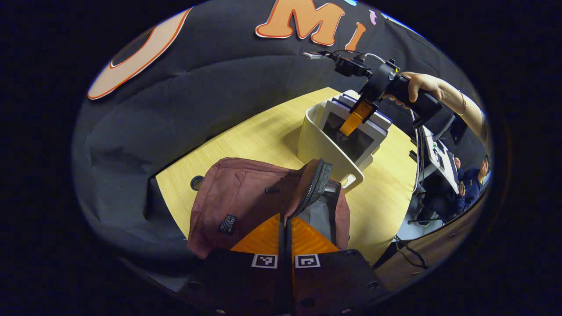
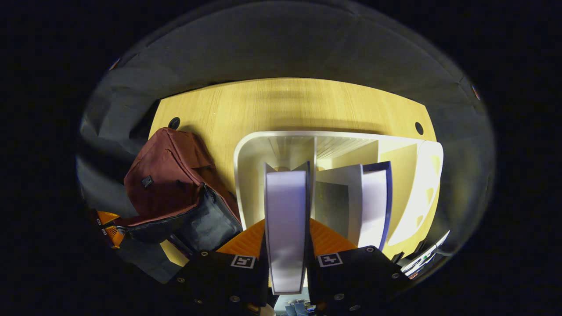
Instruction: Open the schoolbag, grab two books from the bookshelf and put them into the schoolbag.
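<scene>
Over the bookshelf [image 1: 316,145], the right gripper [image 2: 286,245] points down, clamping a book [image 2: 286,228]; left gripper [image 1: 285,237] pinches the schoolbag [image 1: 246,197] flap.

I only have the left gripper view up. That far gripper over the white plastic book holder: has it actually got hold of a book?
Observer: Yes. In the right gripper view, the right gripper has one finger on each side of a white book with a blue edge.
Operator: Are any books left in there?
Observer: At least one more, a second white, blue-edged book, stands to its right in the white plastic holder.
Operator: Does the bag look open from that side?
Observer: Yes. The maroon fabric schoolbag gapes and shows its dark lining, with the left gripper at its zip edge.
</scene>
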### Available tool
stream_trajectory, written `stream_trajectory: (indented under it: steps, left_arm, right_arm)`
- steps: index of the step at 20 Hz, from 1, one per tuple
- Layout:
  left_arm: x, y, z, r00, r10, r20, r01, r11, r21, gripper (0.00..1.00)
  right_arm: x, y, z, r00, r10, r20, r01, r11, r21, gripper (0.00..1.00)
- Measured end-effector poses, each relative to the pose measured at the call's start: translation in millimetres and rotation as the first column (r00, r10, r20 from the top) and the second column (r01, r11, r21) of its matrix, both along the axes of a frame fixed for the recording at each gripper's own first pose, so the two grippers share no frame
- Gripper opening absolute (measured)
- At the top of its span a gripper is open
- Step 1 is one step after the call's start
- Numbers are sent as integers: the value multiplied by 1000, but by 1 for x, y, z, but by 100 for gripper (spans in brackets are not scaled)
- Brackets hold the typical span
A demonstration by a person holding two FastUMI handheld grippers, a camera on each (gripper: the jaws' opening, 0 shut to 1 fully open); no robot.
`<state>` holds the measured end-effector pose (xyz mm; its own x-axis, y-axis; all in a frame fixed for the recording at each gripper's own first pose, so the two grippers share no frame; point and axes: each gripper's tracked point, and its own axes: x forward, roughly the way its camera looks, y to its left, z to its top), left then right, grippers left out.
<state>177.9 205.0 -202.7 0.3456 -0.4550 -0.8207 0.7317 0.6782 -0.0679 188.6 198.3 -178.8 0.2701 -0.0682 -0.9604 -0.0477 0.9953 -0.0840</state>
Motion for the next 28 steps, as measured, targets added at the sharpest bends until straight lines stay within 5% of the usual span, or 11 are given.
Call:
stream_trajectory:
  steps: [9,19,23,28]
  left_arm:
    - [0,-2,2,1000,-20,13,20,1000,-6,0]
    - [1,-4,2,1000,-18,12,19,1000,-19,0]
    - [-7,-9,13,999,-37,38,38,999,-34,1]
    - [-15,-22,26,996,-75,51,76,997,-31,1]
  right_arm:
    - [-20,9,71,995,-16,95,13,999,35,35]
    - [-106,14,189,964,-57,258,14,986,166,35]
    - [-150,34,184,951,-137,277,32,935,354,34]
    - [-178,48,113,945,-263,192,114,820,560,34]
